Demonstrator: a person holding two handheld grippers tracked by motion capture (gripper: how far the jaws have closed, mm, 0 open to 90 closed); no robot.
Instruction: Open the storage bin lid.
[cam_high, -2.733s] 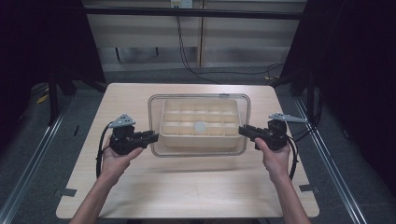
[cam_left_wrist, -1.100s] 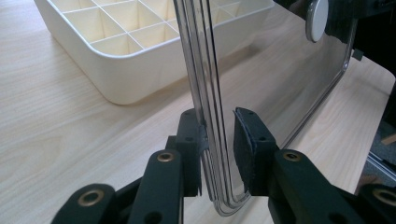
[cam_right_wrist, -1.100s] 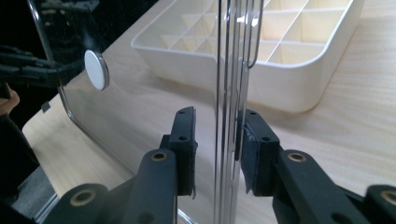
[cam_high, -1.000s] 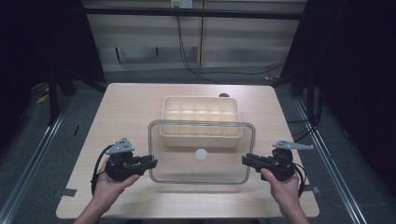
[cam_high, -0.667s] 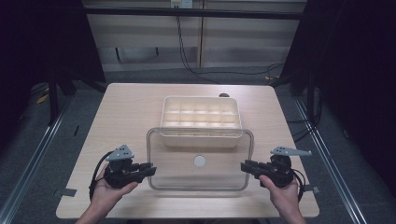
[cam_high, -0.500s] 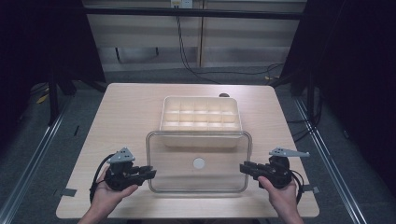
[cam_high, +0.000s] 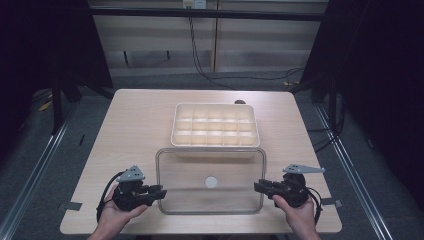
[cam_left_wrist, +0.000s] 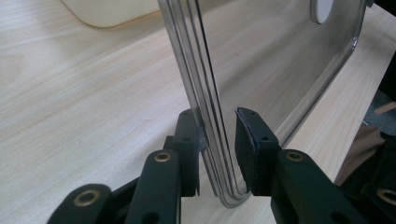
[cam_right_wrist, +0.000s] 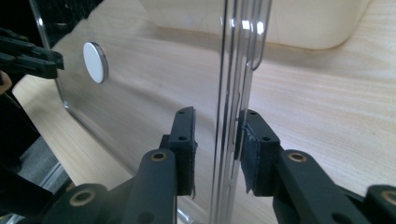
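Setting the lid (cam_high: 210, 187) down on the table (cam_high: 135, 125), just in front of the tray (cam_high: 215, 125): best done by lowering both ends level so it lands flat, then releasing both sides together. Left gripper (cam_high: 159, 191) pinches the lid's left rim; in the left gripper view one pad (cam_left_wrist: 194, 135) touches the rim and the other sits barely off it. Right gripper (cam_high: 260, 186) is clamped on the right rim, jaws nearly closed around the thin edge.
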